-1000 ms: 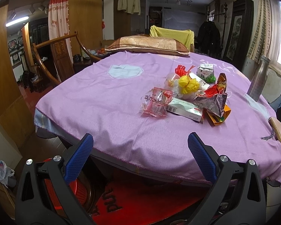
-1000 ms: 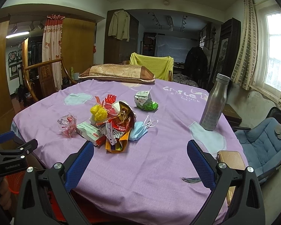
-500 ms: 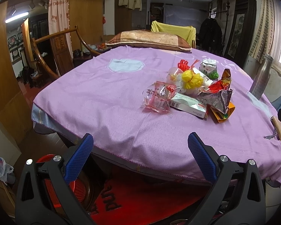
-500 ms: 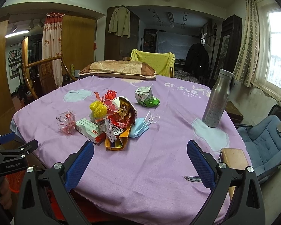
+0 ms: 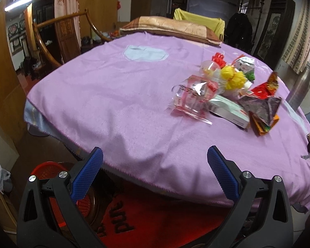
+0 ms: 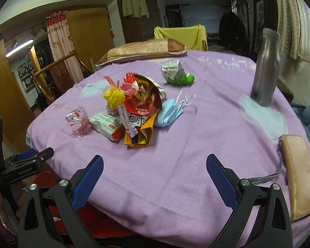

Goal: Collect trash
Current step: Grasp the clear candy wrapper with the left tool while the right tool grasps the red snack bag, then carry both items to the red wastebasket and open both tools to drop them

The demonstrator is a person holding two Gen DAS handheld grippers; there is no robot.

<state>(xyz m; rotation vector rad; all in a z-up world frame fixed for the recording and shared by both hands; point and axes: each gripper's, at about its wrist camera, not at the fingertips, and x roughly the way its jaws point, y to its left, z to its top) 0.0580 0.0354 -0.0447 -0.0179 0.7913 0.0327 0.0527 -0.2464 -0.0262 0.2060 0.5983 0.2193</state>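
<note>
Purple cloth covers the table, and the trash sits heaped toward its middle: a clear wrapper, a white carton, a yellow pompom and a red snack bag. Only the right wrist view shows the blue face mask touching the heap, and a tan pouch at the table's right edge. The left wrist view alone shows a red basket on the floor below the near edge (partly hidden). The left tool and the right tool each hang over the near edge, fingers spread wide and empty. A steel bottle stands apart from the heap.
</note>
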